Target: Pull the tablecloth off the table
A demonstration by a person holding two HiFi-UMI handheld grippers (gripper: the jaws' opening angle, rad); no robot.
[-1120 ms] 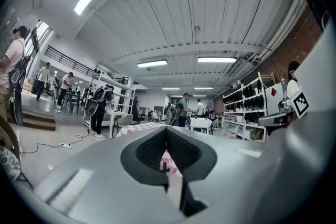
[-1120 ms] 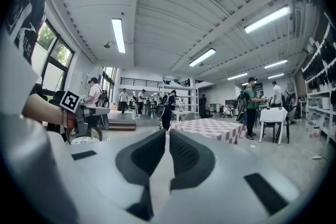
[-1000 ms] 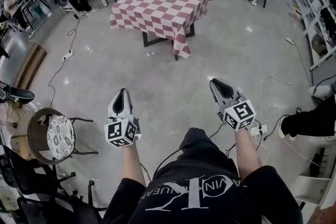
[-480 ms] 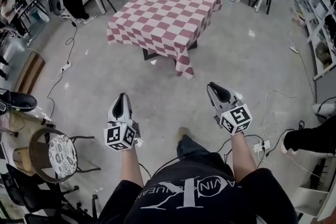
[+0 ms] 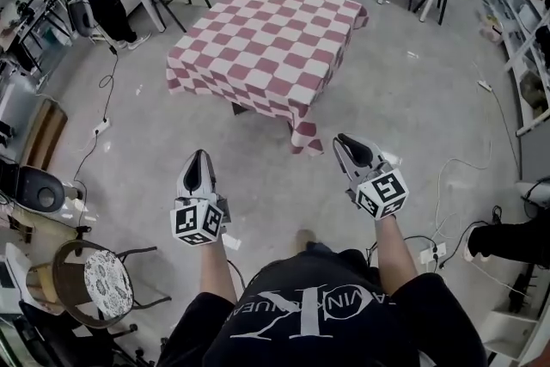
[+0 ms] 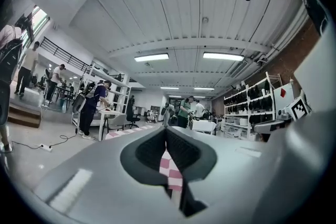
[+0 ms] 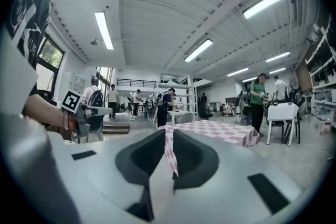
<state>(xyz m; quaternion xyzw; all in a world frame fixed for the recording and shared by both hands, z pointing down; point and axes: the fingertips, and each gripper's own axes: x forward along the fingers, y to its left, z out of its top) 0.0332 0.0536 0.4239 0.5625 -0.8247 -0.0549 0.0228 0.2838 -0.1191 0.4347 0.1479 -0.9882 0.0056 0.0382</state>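
a: what is seen to be changed since 1 second ago?

b: the tablecloth is shown larger and lower in the head view. it is spread over the table in red and white checks, and 1 corner is hung down toward the floor. that corner was placed well up the picture before. now it is seen just beside the tip of the right gripper in the picture, though no contact is shown.

a: and how are the claws held?

b: the left gripper is held with its jaws pressed together, and nothing is gripped. the same is seen of the right gripper: jaws closed, empty. in each gripper view only a thin strip of the checked cloth is seen through the slit between the jaws, farther off. no change in either claw is noted across the 3 pictures.

a: is anything else shifted?

b: the round chair with the patterned seat is moved lower along the left edge. both grippers are kept at much the same place in the frame, pointed level toward the table.

a: is the cloth disturbed?

b: no. it is laid flat on the table as before.
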